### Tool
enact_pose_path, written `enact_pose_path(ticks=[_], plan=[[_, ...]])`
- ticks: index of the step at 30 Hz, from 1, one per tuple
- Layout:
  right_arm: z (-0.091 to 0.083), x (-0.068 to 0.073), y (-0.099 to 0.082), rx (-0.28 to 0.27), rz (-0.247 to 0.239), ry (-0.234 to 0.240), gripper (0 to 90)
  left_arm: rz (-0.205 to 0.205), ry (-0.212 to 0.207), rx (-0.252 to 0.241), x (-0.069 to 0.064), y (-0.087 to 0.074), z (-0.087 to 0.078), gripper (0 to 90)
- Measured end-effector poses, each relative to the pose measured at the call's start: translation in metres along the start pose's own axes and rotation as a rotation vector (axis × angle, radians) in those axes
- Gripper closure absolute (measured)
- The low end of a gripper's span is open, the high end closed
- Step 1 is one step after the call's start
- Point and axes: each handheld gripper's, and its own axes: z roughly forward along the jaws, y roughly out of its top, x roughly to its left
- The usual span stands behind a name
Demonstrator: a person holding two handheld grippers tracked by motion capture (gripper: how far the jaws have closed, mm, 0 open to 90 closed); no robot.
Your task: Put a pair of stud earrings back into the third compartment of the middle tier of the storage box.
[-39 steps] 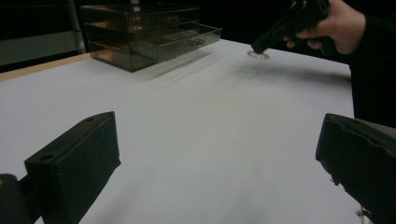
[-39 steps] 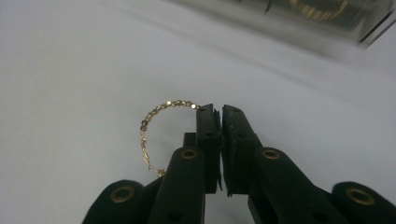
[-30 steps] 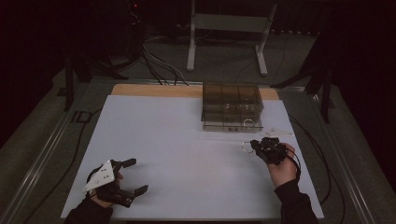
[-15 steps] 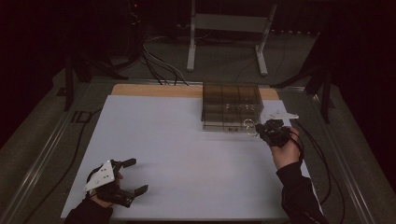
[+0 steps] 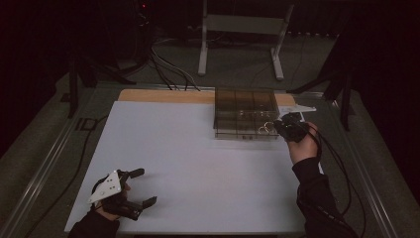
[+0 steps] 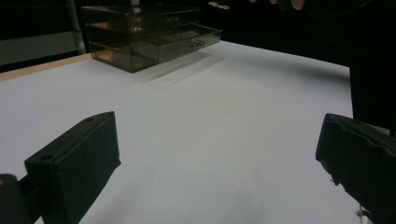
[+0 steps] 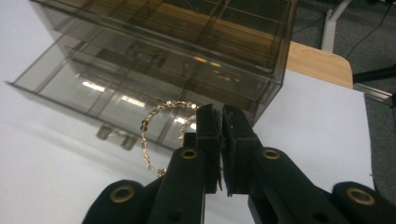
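A smoked clear plastic drawer box (image 5: pixel 245 113) (image 6: pixel 144 32) (image 7: pixel 187 51) stands at the back of the white table, its lower drawer (image 7: pixel 107 98) pulled out toward the front. My right gripper (image 5: pixel 287 128) (image 7: pixel 219 116) is shut on a gold chain bracelet (image 7: pixel 152 133) (image 5: pixel 266 129), holding it just over the open drawer's right front corner. The loop hangs to the left of the jaws. My left gripper (image 5: pixel 141 187) rests at the table's front left, open, its fingers (image 6: pixel 74 163) wide apart with nothing between them.
The white table top (image 5: pixel 198 163) has a wooden strip (image 5: pixel 163 95) along its back edge. Cables (image 5: pixel 341 163) trail from the right gripper over the table's right side. A metal stand (image 5: pixel 242 29) and floor cables lie beyond the table.
My right gripper has carried the bracelet from the open table area back and rightward to the box's open drawer. The left gripper has stayed put.
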Motion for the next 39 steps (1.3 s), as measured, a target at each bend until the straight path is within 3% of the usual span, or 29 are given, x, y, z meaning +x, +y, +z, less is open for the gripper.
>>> enact_pose_path(ticks=[14,30,31,32,34,35,39], plan=[[0.035,-0.019,0.007,0.059,0.063,-0.04,86.6,-0.006,-0.001,0.0,0.0,-0.001,0.0,0.6],[0.064,-0.016,0.0,0.098,0.054,-0.049,85.3,-0.008,0.005,-0.003,0.001,-0.001,0.0,0.6],[0.065,-0.016,0.0,0.097,0.052,-0.048,78.6,-0.008,0.005,-0.002,0.001,-0.001,0.001,0.6],[0.065,-0.016,0.0,0.097,0.052,-0.048,78.6,-0.008,0.005,-0.002,0.001,-0.001,0.001,0.6],[0.064,-0.016,0.0,0.085,0.053,-0.035,69.9,-0.01,0.004,-0.003,0.001,-0.001,0.001,0.6],[0.062,-0.015,0.001,0.075,0.054,-0.028,62.3,-0.011,0.004,-0.003,0.001,-0.001,0.001,0.6],[0.055,-0.012,0.002,0.05,0.055,-0.003,51.2,-0.009,0.004,-0.003,0.001,-0.001,0.001,0.6]])
